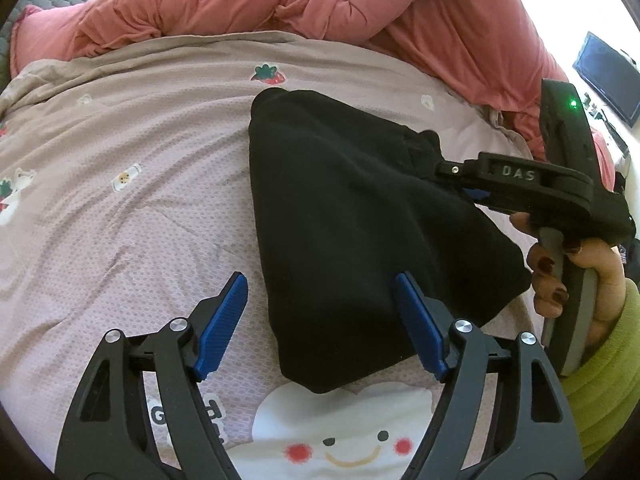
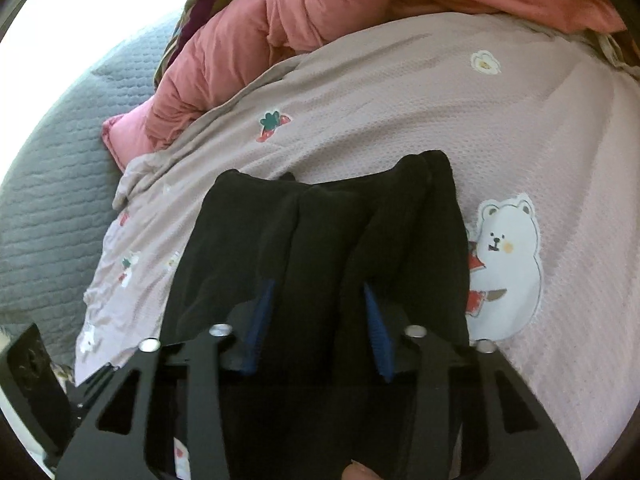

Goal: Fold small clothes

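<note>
A small black garment [image 1: 352, 216] lies bunched on the pink printed bedspread [image 1: 132, 184]. My left gripper [image 1: 320, 320] is open and empty, its blue pads straddling the garment's near left edge just above it. My right gripper [image 1: 448, 168] comes in from the right and grips the garment's far right edge. In the right wrist view the black garment [image 2: 320, 240] fills the gap between the right gripper's blue pads [image 2: 378, 340], which pinch a thick fold of it [image 2: 318, 320].
A salmon-pink duvet [image 1: 320, 4] is heaped along the far side of the bed. A grey quilted cover [image 2: 52, 184] lies to the left. A dark screen [image 1: 608, 76] stands at the far right.
</note>
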`<state>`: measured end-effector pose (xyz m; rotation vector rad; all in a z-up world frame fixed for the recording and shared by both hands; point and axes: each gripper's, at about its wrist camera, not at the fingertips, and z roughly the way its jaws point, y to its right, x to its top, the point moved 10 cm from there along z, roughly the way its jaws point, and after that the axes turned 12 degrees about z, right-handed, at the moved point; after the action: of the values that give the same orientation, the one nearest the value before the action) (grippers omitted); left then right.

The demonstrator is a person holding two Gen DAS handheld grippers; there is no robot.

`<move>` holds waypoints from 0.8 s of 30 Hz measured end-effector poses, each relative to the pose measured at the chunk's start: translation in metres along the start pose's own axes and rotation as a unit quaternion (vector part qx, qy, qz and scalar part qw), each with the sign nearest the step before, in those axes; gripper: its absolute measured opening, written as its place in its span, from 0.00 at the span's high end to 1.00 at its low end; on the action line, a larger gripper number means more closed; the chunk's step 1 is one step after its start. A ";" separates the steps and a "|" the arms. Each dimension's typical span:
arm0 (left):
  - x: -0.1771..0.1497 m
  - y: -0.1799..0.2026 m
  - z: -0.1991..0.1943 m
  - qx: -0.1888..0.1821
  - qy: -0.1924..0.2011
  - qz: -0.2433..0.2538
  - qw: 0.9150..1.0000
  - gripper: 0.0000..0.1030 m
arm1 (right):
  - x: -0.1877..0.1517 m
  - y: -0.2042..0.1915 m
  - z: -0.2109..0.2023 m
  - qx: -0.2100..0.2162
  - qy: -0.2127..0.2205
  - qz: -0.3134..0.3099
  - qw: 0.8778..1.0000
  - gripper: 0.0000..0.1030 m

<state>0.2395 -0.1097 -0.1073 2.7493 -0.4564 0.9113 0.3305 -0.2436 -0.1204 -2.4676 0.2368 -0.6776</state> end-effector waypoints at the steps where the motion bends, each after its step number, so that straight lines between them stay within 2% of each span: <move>1: 0.000 0.000 0.000 0.000 -0.001 0.000 1.000 0.33 | 0.001 0.000 0.000 -0.002 0.005 -0.006 1.000 0.84; 7: 0.000 0.008 0.000 -0.011 -0.007 0.009 1.000 0.33 | 0.008 -0.014 -0.020 0.019 0.044 -0.043 0.998 0.88; 9: 0.000 0.015 -0.002 -0.026 -0.007 0.012 1.000 0.33 | 0.012 -0.020 -0.031 0.028 0.056 -0.054 0.997 0.88; 12: 0.003 0.019 -0.005 -0.030 -0.003 0.022 0.999 0.33 | 0.019 -0.026 -0.046 0.024 0.073 -0.082 0.994 0.88; 17: 0.006 0.024 -0.009 -0.042 -0.001 0.024 0.999 0.33 | 0.025 -0.013 -0.051 -0.007 0.083 -0.097 0.992 0.88; 22: -0.001 0.021 0.000 -0.040 -0.015 0.018 0.999 0.33 | 0.019 0.031 -0.023 -0.062 0.049 -0.062 0.995 0.88; 24: -0.006 0.018 0.006 -0.039 -0.021 0.014 0.999 0.32 | 0.011 0.041 -0.011 -0.079 0.043 -0.067 0.994 0.88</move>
<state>0.2322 -0.1268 -0.1135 2.7026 -0.5272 0.8249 0.3335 -0.2866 -0.1308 -2.6251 0.1648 -0.8525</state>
